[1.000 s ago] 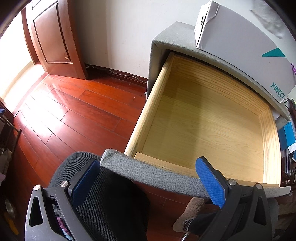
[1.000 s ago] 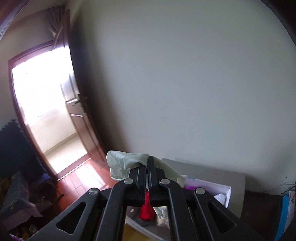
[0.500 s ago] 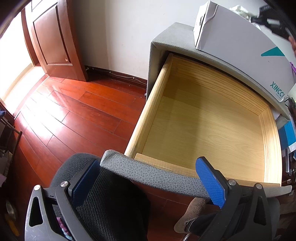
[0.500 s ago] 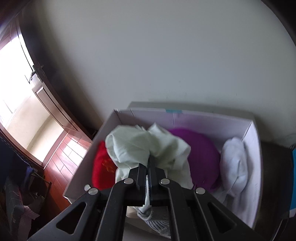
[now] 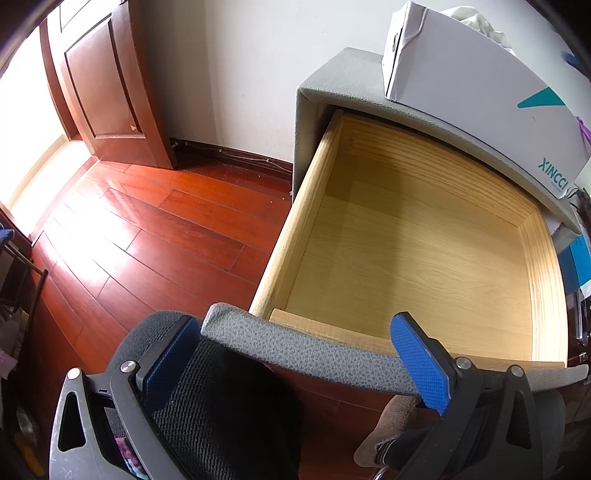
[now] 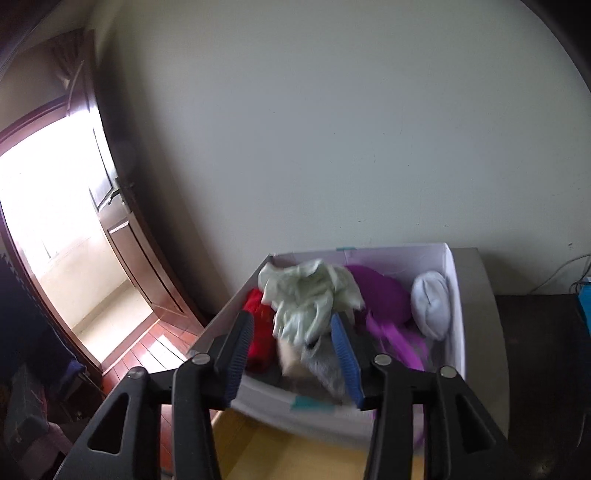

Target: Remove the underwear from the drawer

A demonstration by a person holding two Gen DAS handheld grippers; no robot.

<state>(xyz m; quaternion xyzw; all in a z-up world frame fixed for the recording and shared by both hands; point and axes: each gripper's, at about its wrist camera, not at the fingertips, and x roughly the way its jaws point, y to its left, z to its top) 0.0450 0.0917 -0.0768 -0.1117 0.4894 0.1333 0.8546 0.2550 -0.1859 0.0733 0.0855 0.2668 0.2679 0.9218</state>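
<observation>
The wooden drawer (image 5: 424, 251) stands pulled out of a grey cabinet (image 5: 332, 74), its bottom bare. My left gripper (image 5: 295, 365) hangs open over the drawer's grey padded front (image 5: 303, 350), pressing on nothing. On the cabinet top sits a white box (image 6: 456, 295). Pale green underwear (image 6: 310, 295) lies loose on the pile inside it and shows over the box rim (image 5: 480, 18). My right gripper (image 6: 291, 350) hovers at the box's near side. Its jaws are opening, and the blue pads stand apart just short of the pale green cloth without pressing it.
The box also holds a red garment (image 6: 258, 332), a purple one (image 6: 380, 295), a white roll (image 6: 430, 302) and a grey piece (image 6: 321, 365). Red wooden floor (image 5: 166, 240) and a brown door (image 5: 107, 85) lie left of the cabinet. A black mesh chair (image 5: 207, 406) is below my left gripper.
My right gripper came down over the white box with the pale green underwear, then opened and let it drop onto the pile. The left gripper has not moved.
</observation>
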